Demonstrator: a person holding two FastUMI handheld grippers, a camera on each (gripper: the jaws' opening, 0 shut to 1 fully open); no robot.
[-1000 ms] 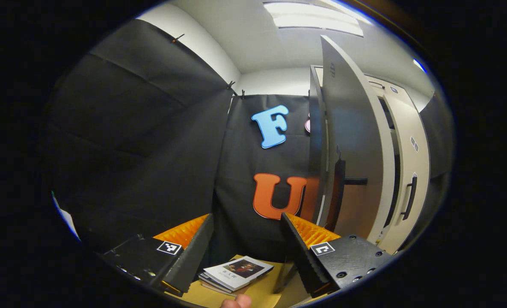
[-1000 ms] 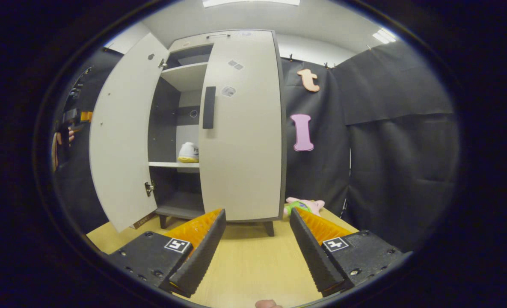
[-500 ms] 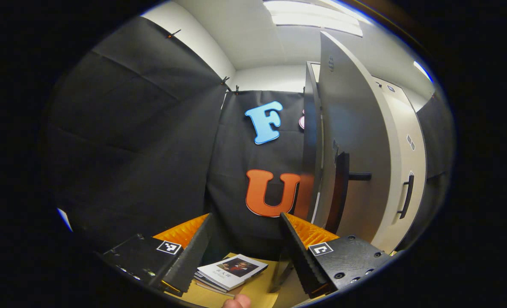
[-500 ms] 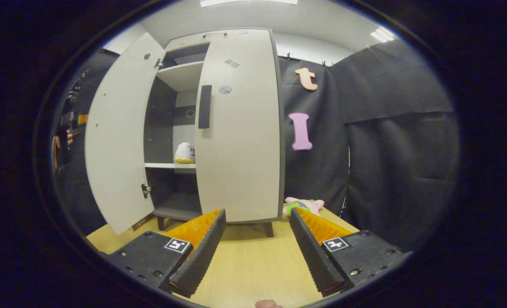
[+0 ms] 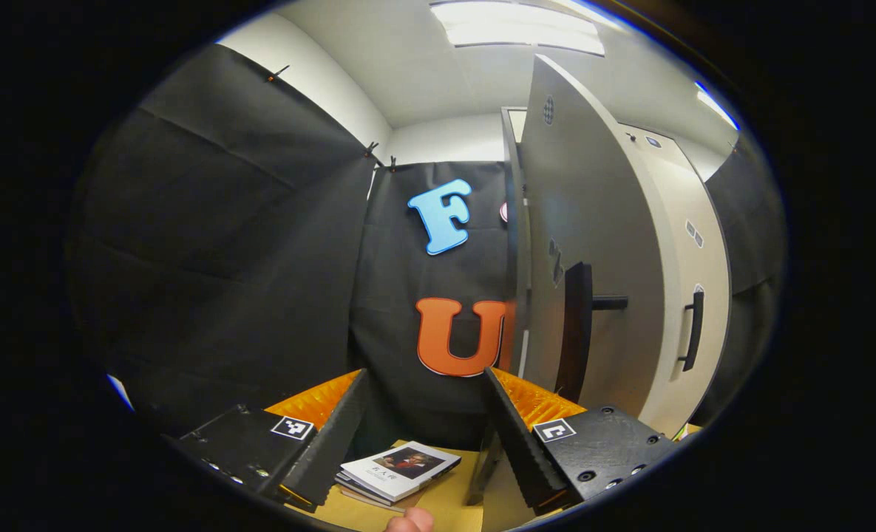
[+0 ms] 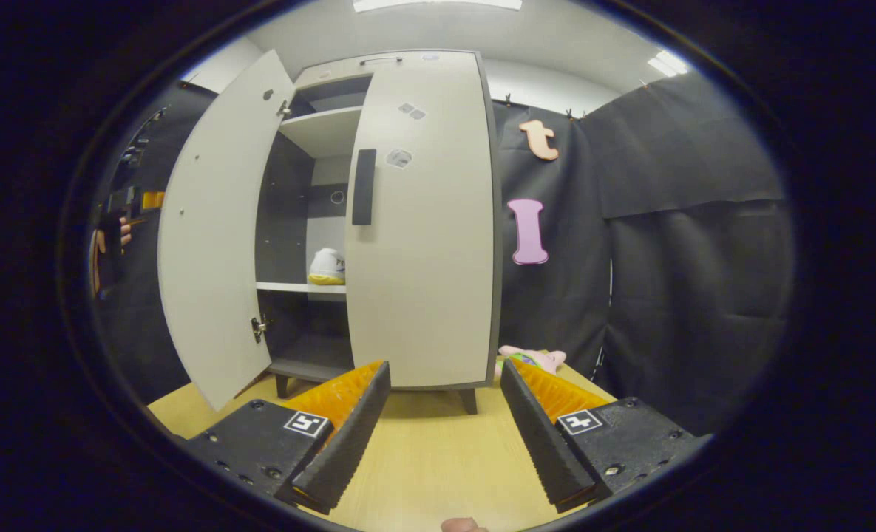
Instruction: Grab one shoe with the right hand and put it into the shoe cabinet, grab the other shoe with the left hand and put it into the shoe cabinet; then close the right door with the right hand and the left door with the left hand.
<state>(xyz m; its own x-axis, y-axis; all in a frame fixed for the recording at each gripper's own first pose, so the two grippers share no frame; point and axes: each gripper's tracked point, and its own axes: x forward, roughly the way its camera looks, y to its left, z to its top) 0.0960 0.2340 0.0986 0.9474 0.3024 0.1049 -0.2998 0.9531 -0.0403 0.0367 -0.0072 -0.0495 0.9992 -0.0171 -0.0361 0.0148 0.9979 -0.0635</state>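
Inside the shoe cabinet [image 6: 319, 133], shoe [image 6: 327, 267] on shelf, left door [image 6: 212, 236] ajar, both grippers [image 6: 443, 436] [image 5: 423, 436] wide, empty

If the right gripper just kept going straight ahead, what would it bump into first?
Probably the closed right door of the shoe cabinet. The right gripper is open, points at the door's lower part, and only bare table lies between, though depth is unclear.

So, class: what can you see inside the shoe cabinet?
On the middle shelf inside the shoe cabinet stands a white shoe. The closed right door covers the rest, so a second shoe cannot be confirmed.
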